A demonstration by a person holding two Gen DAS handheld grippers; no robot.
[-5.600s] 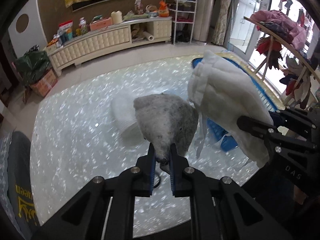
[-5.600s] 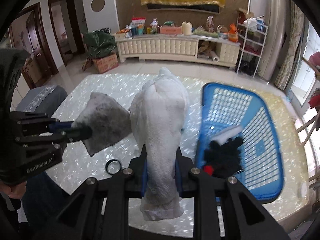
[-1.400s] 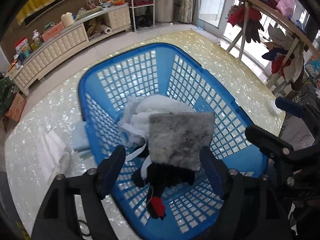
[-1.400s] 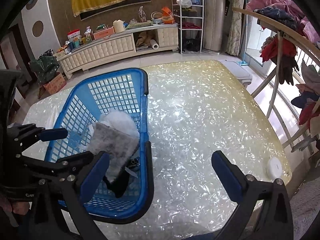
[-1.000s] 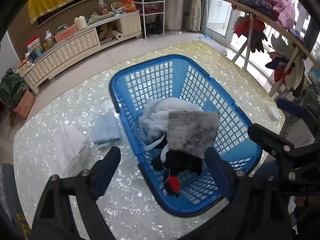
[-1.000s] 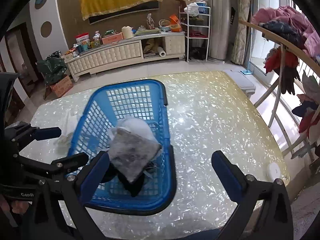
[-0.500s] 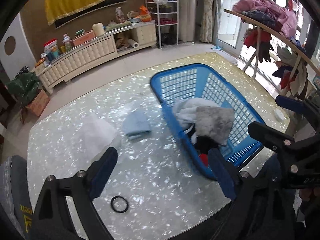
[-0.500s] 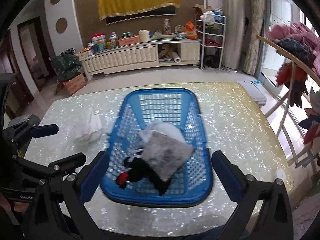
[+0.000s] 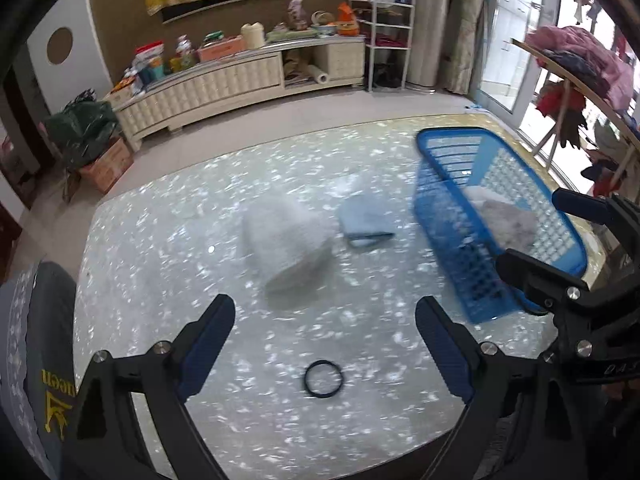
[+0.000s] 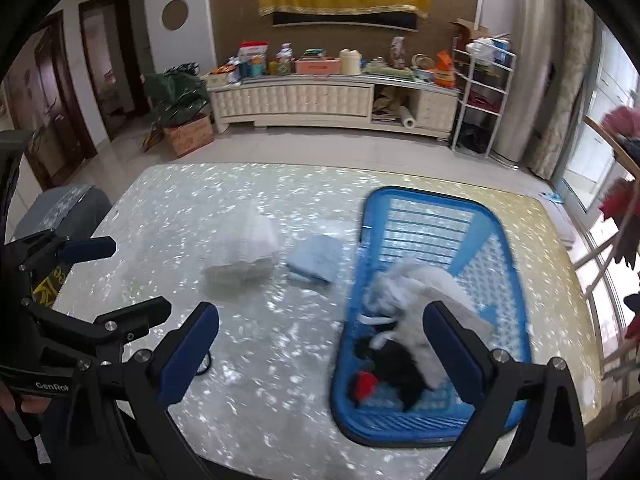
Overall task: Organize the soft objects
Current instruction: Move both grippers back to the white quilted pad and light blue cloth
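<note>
A folded white cloth [image 9: 286,236] [image 10: 244,252] and a small light-blue cloth [image 9: 366,216] [image 10: 314,260] lie side by side on the pearly table. To their right stands the blue basket [image 9: 452,132] [image 10: 424,192]. It holds a grey cloth [image 9: 508,220], a white cloth [image 10: 420,292] and a black item with a red bit [image 10: 396,364]. My left gripper [image 9: 322,320] hangs open and empty above the table, short of the white cloth. My right gripper [image 10: 320,316] is open and empty too, over the basket's left edge.
A black ring [image 9: 323,378] lies on the table under my left gripper. A grey chair cushion [image 9: 36,340] sits at the table's left edge. A clothes rack [image 9: 576,64] stands beyond the right edge, and a long cabinet [image 10: 292,100] lines the far wall.
Both grippers have swung left, away from the basket. The basket has slid to the right of each view, and the white and blue cloths have come to the middle. Both stay open.
</note>
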